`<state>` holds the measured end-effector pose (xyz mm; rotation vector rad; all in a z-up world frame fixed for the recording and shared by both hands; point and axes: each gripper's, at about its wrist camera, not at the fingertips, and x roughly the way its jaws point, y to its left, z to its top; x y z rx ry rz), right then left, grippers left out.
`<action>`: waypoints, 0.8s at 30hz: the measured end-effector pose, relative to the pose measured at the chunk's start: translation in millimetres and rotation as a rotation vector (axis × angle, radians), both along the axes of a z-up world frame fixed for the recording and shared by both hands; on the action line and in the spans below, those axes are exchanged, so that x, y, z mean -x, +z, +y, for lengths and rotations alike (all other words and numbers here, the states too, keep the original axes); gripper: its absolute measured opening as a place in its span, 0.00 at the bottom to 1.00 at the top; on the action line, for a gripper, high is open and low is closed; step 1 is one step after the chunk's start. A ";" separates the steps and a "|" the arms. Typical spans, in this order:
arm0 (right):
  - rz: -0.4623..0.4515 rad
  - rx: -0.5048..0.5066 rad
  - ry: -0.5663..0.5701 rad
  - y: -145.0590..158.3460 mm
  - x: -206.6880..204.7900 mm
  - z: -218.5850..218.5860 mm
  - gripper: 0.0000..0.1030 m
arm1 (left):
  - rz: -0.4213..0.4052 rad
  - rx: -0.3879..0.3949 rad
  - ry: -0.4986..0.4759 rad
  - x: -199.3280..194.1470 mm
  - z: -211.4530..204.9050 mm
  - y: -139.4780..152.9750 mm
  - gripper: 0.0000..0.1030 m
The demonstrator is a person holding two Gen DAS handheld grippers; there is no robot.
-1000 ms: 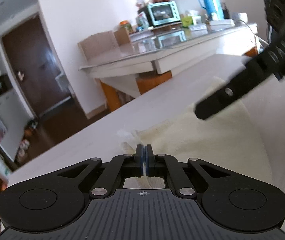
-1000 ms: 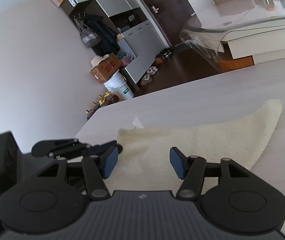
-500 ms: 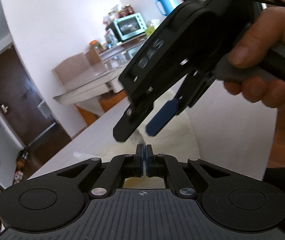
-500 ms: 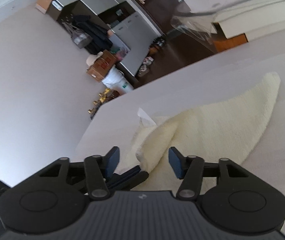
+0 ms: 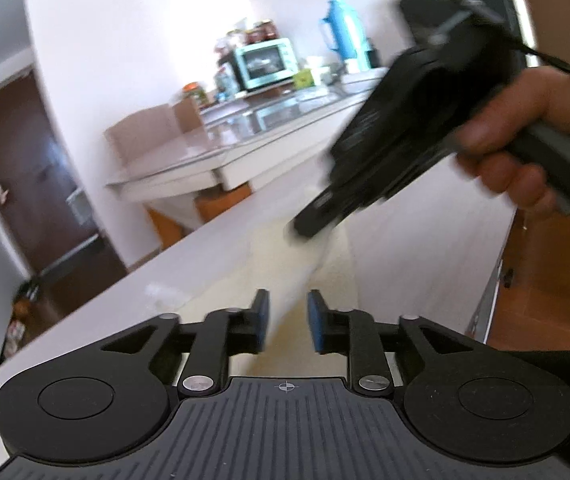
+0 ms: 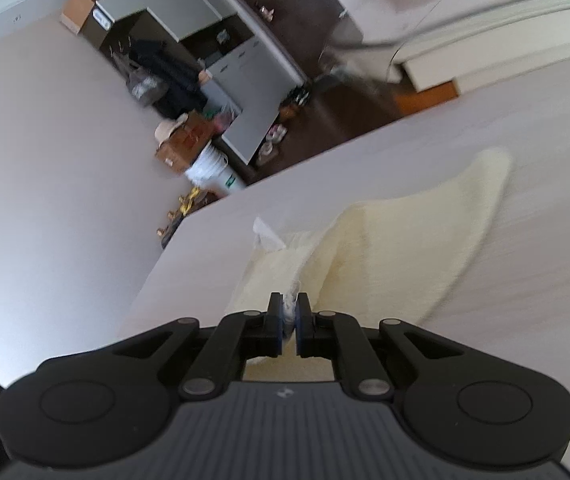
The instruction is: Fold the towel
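Cream towel [image 6: 397, 240] of looped pile, lying on the white table [image 6: 525, 128]; one near corner is lifted into a ridge, and a white tag sticks out at its left edge. The right gripper [image 6: 289, 312] has its jaws pressed together on that raised corner, white edge threads showing between the pads. The left gripper [image 5: 287, 320] has its jaws spread, with a strip of towel running between them (not gripped). In the left wrist view a hand [image 5: 533, 136] holds the right gripper above the towel's far part, blurred. A white bucket [image 6: 213, 168] stands on the floor beyond the table's left edge, contents unclear. Bare tabletop lies right of and beyond the towel.
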<state>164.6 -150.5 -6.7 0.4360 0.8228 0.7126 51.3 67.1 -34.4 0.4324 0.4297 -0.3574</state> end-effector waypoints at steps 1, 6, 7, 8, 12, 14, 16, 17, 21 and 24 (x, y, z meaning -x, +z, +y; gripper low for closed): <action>-0.005 0.001 -0.008 2.0 4.6 -5.6 0.07 | 0.003 0.013 0.009 4.1 4.9 1.4 0.30; -0.016 -0.015 -0.096 11.7 35.0 -48.9 0.07 | 0.010 -0.010 0.003 37.1 14.8 -2.0 0.37; -0.014 -0.018 -0.115 12.1 40.4 -57.1 0.07 | 0.006 -0.015 -0.008 44.4 15.6 -1.2 0.37; -0.011 -0.019 -0.134 11.9 45.4 -65.0 0.07 | 0.000 -0.019 -0.029 50.5 15.9 -0.2 0.37; 0.008 -0.016 -0.199 4.5 60.2 -88.2 0.07 | -0.018 -0.051 -0.123 68.4 14.6 -4.3 0.38; 0.024 -0.009 -0.234 -1.0 66.2 -98.1 0.07 | -0.026 -0.078 -0.176 77.4 11.5 -9.2 0.38; 0.041 -0.014 -0.252 -5.6 68.4 -104.8 0.07 | -0.029 -0.106 -0.212 84.5 8.7 -14.7 0.38; 0.052 -0.019 -0.262 -8.2 69.4 -108.3 0.07 | -0.031 -0.126 -0.234 88.1 6.9 -17.3 0.39; 0.082 -0.043 -0.271 -15.5 68.4 -113.5 0.07 | -0.039 -0.201 -0.294 96.2 -4.1 -28.7 0.38; 0.092 -0.036 -0.282 -18.2 66.4 -114.4 0.07 | -0.041 -0.276 -0.355 99.4 -11.4 -37.8 0.39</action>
